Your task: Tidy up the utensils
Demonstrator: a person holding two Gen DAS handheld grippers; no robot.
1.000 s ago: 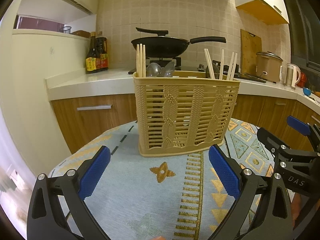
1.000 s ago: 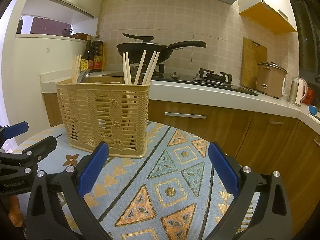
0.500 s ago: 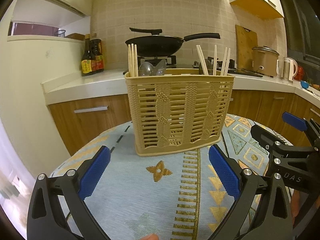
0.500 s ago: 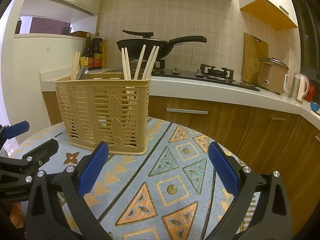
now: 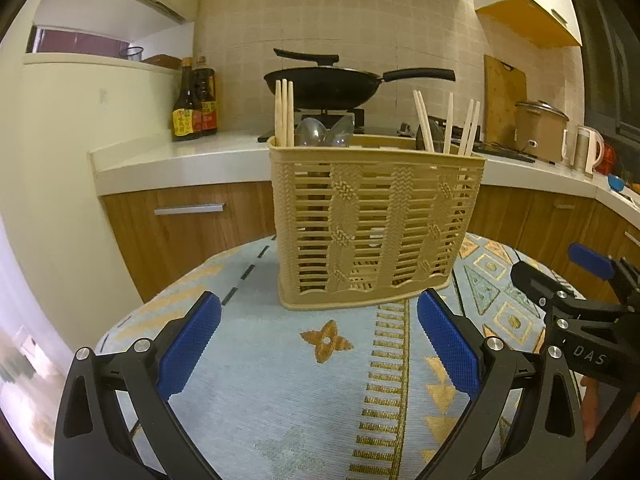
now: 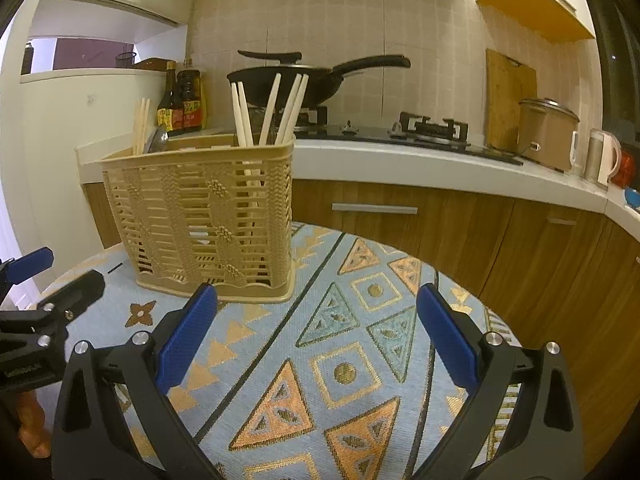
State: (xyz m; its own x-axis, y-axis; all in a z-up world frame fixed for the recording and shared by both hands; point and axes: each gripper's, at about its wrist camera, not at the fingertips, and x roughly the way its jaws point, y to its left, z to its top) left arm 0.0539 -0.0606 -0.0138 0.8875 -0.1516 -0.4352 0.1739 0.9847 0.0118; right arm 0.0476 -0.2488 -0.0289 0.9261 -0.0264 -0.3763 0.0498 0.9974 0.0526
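A tan slatted utensil basket [image 5: 376, 224] stands upright on the patterned tablecloth [image 5: 280, 380]; it also shows in the right wrist view [image 6: 200, 216]. Pale chopsticks [image 5: 284, 114] stand at its left end with metal spoons [image 5: 320, 132] beside them, and more chopsticks [image 5: 448, 124] stand at its right end. My left gripper [image 5: 318, 344] is open and empty, just in front of the basket. My right gripper [image 6: 316, 340] is open and empty, in front of and to the right of the basket; it shows at the right of the left wrist view [image 5: 560, 280].
Behind the table runs a white kitchen counter [image 5: 180, 160] with wooden cabinets [image 6: 400, 220]. On it are sauce bottles [image 5: 196, 108], a black wok [image 5: 332, 88] on the stove, a cutting board [image 6: 508, 100], a rice cooker [image 6: 548, 132] and a kettle [image 6: 602, 156].
Both views have shifted slightly, with the basket sitting a little higher and nearer in the left wrist view. Both grippers stay open and empty.
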